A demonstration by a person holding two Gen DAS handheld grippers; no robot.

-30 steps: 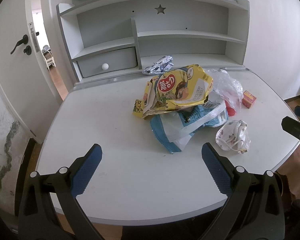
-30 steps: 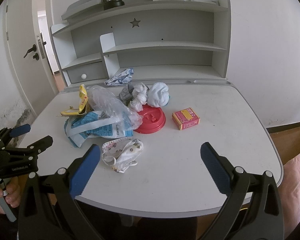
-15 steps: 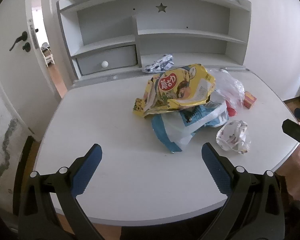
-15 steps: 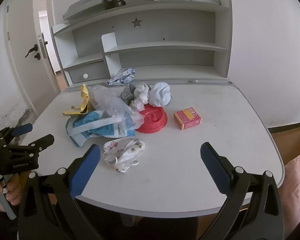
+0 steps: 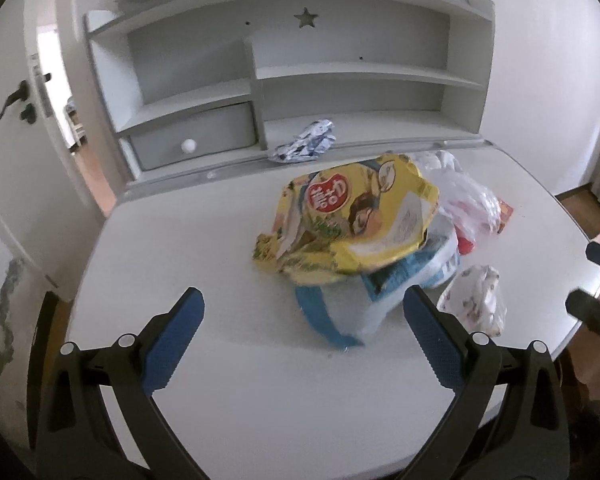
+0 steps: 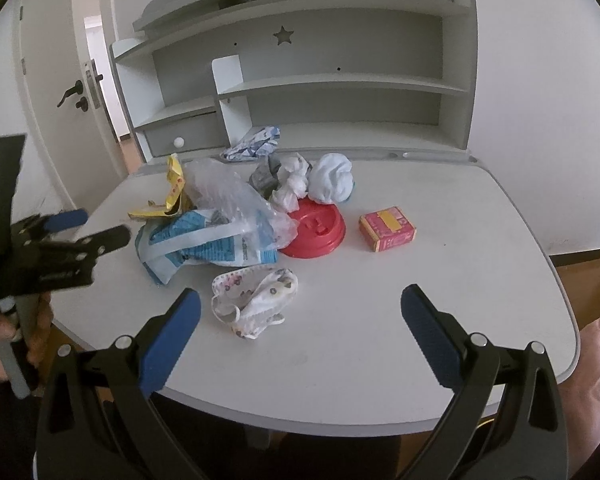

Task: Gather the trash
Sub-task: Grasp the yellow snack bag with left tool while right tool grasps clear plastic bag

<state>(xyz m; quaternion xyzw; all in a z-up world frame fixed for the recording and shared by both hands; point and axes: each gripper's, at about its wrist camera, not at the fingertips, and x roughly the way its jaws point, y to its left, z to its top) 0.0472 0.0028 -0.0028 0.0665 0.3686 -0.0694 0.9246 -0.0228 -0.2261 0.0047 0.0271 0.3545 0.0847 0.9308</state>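
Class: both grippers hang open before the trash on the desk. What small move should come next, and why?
Probably ease the right gripper forward and down onto the crumpled face mask: it lies nearest, apart from the pile, almost between the open fingers.

The crinkled yellow snack bag (image 5: 356,224) carries a red oval badge with white Korean-style characters, too blurred to read for certain. The blue-and-white plastic package (image 6: 208,246) has dark print, and the small red-and-yellow cardboard box (image 6: 387,229) bears markings, but both are too small to make out.
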